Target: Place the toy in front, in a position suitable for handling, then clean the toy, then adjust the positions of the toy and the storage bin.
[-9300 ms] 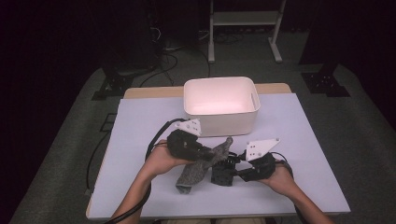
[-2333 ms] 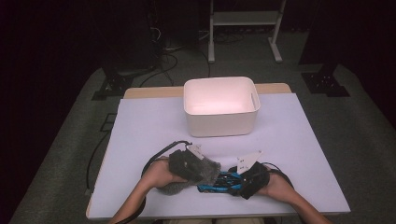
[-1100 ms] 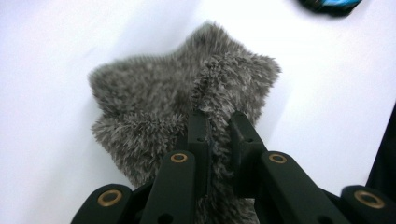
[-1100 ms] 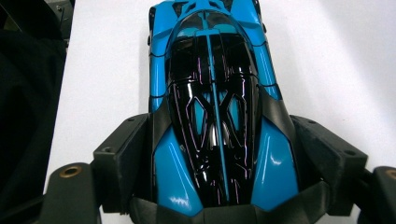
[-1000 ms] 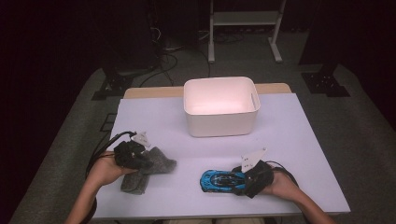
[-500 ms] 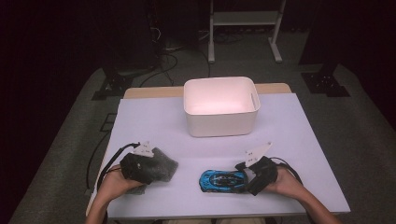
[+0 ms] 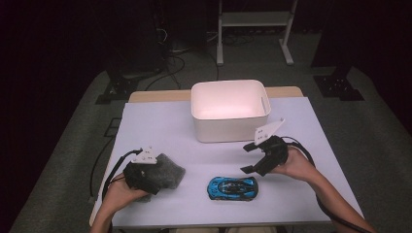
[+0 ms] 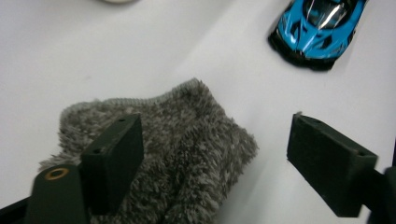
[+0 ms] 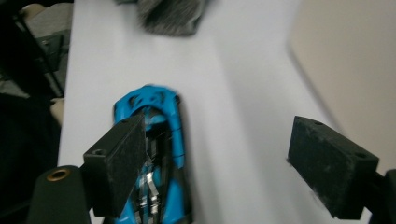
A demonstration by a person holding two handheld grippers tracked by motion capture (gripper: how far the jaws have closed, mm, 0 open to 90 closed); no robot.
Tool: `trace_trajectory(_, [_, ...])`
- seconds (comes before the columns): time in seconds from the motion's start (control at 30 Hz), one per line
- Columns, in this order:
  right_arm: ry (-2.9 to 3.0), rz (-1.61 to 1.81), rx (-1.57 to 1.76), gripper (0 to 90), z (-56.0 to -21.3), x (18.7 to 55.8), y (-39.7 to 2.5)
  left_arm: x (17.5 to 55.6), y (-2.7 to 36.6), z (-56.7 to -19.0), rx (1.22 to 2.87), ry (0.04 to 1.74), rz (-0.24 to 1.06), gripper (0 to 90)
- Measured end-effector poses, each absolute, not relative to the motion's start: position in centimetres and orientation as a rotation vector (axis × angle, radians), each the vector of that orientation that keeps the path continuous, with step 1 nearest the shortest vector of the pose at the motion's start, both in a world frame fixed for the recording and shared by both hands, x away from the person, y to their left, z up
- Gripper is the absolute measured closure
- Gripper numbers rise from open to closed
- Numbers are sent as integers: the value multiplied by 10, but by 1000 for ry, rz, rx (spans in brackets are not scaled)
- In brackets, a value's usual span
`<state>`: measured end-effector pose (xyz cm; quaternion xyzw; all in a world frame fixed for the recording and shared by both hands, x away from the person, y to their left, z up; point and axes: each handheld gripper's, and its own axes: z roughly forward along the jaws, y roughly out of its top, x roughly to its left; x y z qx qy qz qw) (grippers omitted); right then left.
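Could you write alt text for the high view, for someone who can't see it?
A person at a white table holds a gripper in each hand: the left gripper rests over a grey fluffy cloth, and the right gripper, jaws open, hovers just above a blue toy car. An empty white bin stands behind them.

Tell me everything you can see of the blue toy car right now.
The blue toy car is a low, glossy sports model, bright blue with black trim and a dark, shiny cabin, plastic or painted metal by its look. It sits upright on its wheels on the white table, lengthwise across the near edge, in front of the white bin. Nothing grips it: the right claw hangs open just above its right end, and the grey cloth lies apart on its left.
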<state>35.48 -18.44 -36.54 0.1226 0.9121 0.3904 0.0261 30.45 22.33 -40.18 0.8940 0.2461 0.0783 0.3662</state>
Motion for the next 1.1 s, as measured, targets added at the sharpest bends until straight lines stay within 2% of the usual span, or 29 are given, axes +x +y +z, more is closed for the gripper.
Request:
trace_trajectory(0.17, [2774, 1227, 361, 183, -340, 368, -184, 305, 224, -402, 2296, 653, 204, 111])
trace_trajectory(0.37, [2773, 1209, 323, 200, -318, 382, -176, 308, 222, -402, 2291, 652, 205, 99])
trace_trajectory(1.1, [2799, 1126, 298, 209, -298, 421, -153, 310, 221, -399, 2277, 619, 190, 95])
